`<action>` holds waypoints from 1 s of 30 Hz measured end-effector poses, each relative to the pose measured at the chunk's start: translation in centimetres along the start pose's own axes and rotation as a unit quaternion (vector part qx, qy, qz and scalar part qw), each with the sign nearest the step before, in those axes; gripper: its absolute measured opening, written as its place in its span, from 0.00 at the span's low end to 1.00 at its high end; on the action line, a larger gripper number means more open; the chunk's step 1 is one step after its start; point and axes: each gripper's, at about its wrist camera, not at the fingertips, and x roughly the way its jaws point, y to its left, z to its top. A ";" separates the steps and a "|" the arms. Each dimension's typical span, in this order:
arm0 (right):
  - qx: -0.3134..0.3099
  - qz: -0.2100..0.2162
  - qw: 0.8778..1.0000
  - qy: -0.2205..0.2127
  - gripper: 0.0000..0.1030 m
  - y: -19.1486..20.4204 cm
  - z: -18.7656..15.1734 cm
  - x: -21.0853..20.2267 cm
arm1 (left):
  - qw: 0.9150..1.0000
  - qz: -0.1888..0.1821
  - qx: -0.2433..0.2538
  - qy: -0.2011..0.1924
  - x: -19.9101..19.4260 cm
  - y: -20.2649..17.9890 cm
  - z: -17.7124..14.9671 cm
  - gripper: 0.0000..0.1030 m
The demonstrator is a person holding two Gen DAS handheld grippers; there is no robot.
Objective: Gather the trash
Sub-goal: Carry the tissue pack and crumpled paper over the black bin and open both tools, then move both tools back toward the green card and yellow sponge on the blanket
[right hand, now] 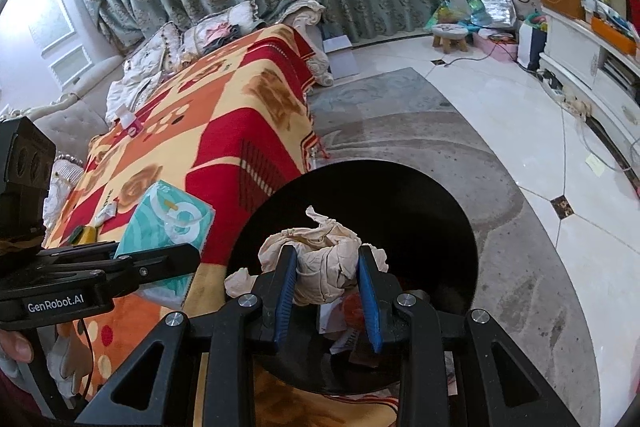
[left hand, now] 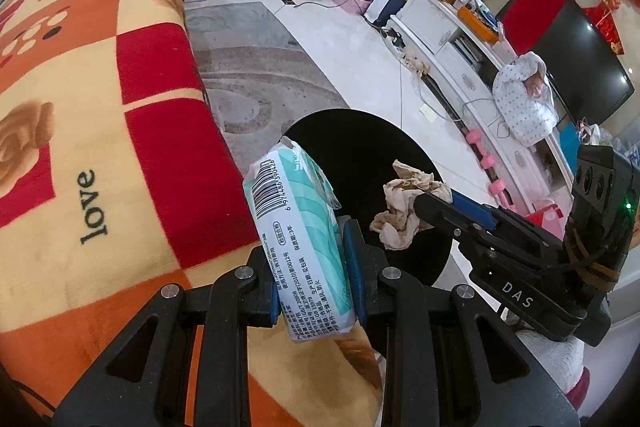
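My left gripper (left hand: 308, 227) is shut on a white and teal tissue pack (left hand: 296, 227) with a barcode, held upright beside the rim of a black trash bin (left hand: 360, 143). The same pack (right hand: 168, 227) shows at the left in the right wrist view, in the left gripper (right hand: 176, 255). My right gripper (right hand: 328, 263) is shut on a crumpled beige paper wad (right hand: 328, 267), directly over the open black bin (right hand: 420, 211). From the left wrist view the wad (left hand: 404, 207) hangs over the bin mouth in the right gripper (left hand: 424, 207). Scraps of trash (right hand: 352, 311) lie inside the bin.
A sofa covered with a red, orange and yellow blanket (left hand: 100, 107) runs along the left, small items (right hand: 104, 215) lying on it. A grey rug (right hand: 500, 227) lies under the bin. A white TV cabinet (left hand: 480, 87), pink dumbbells (left hand: 488, 163), a small stool (right hand: 450, 37) and bags stand beyond.
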 end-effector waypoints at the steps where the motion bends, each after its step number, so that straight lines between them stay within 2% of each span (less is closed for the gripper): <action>1: 0.002 -0.001 1.000 0.001 0.28 -0.2 0.0 0.1 | 1.000 0.000 0.000 0.001 0.1 0.1 0.1 0.24; 9: 0.015 -0.007 1.000 0.006 0.27 -1.3 -0.3 0.5 | 1.000 -0.003 0.003 0.005 1.1 -0.7 0.2 0.24; 16: 0.022 -0.012 1.000 0.007 0.28 -1.9 -0.4 0.5 | 1.000 -0.029 0.006 0.009 1.9 -1.2 0.4 0.25; 18: 0.025 -0.015 1.000 0.007 0.28 -2.0 -0.4 0.5 | 0.999 -0.034 0.004 0.009 1.9 -1.3 0.4 0.31; 19: 0.026 -0.016 1.000 0.006 0.33 -2.1 -0.4 0.5 | 0.999 -0.037 0.004 0.009 1.9 -1.3 0.4 0.36; 21: 0.030 -0.019 0.999 0.004 0.43 -2.2 -0.4 0.4 | 0.999 -0.048 0.001 0.006 1.7 -1.2 0.3 0.52; 26: 0.031 -0.017 0.999 0.007 0.43 -2.1 -0.5 0.5 | 0.999 -0.046 -0.001 0.003 1.0 -0.8 0.2 0.52; 30: 0.026 -0.013 1.000 0.010 0.43 -1.6 -0.6 0.6 | 1.000 -0.020 -0.003 -0.001 0.3 -0.1 -0.2 0.52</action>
